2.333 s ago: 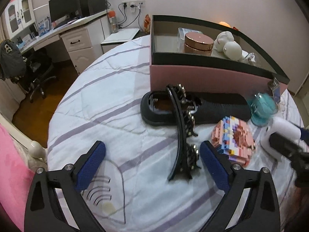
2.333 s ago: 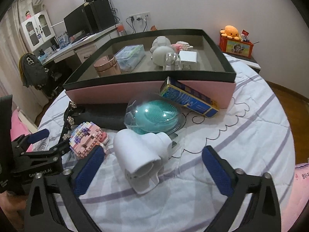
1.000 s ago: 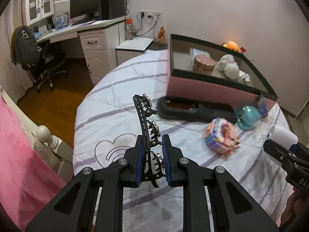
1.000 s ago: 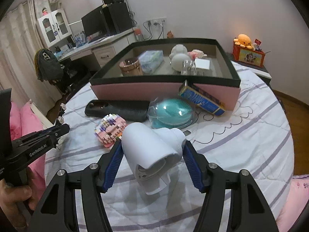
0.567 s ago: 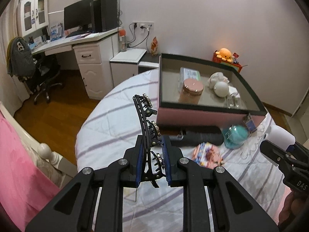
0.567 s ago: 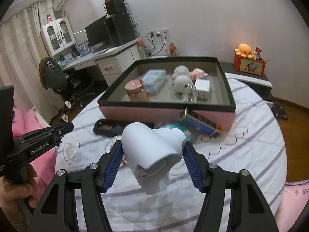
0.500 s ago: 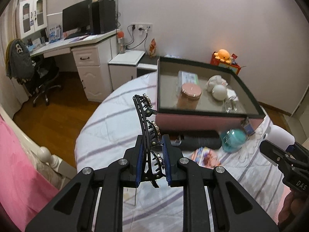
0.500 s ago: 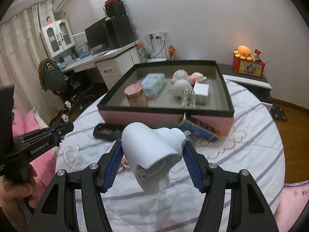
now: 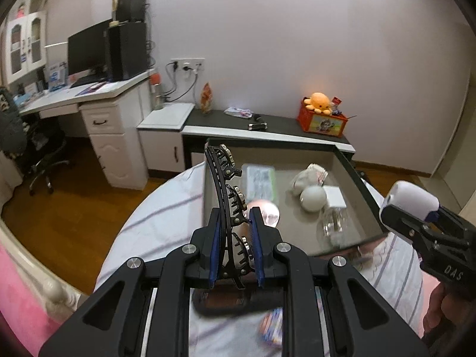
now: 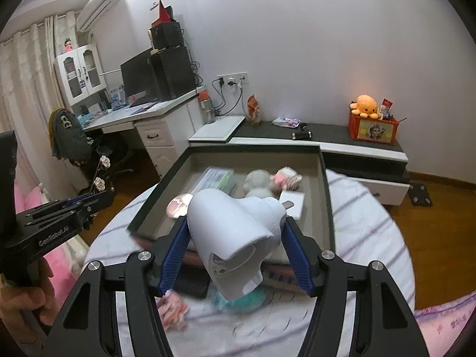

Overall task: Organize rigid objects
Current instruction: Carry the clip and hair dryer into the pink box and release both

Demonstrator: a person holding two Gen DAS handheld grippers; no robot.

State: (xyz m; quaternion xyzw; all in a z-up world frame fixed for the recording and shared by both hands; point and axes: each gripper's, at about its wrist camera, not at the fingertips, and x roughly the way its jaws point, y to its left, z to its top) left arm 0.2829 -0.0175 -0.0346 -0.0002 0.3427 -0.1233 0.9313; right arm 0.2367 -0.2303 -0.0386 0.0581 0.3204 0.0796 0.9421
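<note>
- Left tool [image 9: 235,236] raised above the near edge of the striped bed cover [image 9: 154,226], blue pads [image 9: 214,244] pinched narrow on a long black hair clip [image 9: 226,190]; clip standing up and curving away, toothed, with small metal studs along one side, its tip over the near left corner of the box.
- Right tool [image 10: 235,245] likewise held high, blue pads [image 10: 175,250] pressed on either side of a white plastic device [image 10: 235,232]; rounded hood-like shell with an open hollow mouth facing the camera and a narrower neck behind.
- Below both tools, blurred: black oblong case [image 9: 238,300], pink block toy [image 10: 172,309], teal round item [image 10: 247,300], all on the bed cover in front of the box.
- Beyond, pink box with black rim [image 9: 348,178], open on top, holding a rose-gold round tin [image 9: 266,209], clear green-lidded case [image 9: 258,178], white ball [image 9: 312,197], white square block [image 10: 293,203], clear glass piece [image 9: 331,226].
- Farther off, low dark shelf [image 9: 267,128] with an orange octopus plush [image 9: 319,102] on a red box; white desk [image 9: 89,95] with monitor [image 9: 86,50] at far left.
</note>
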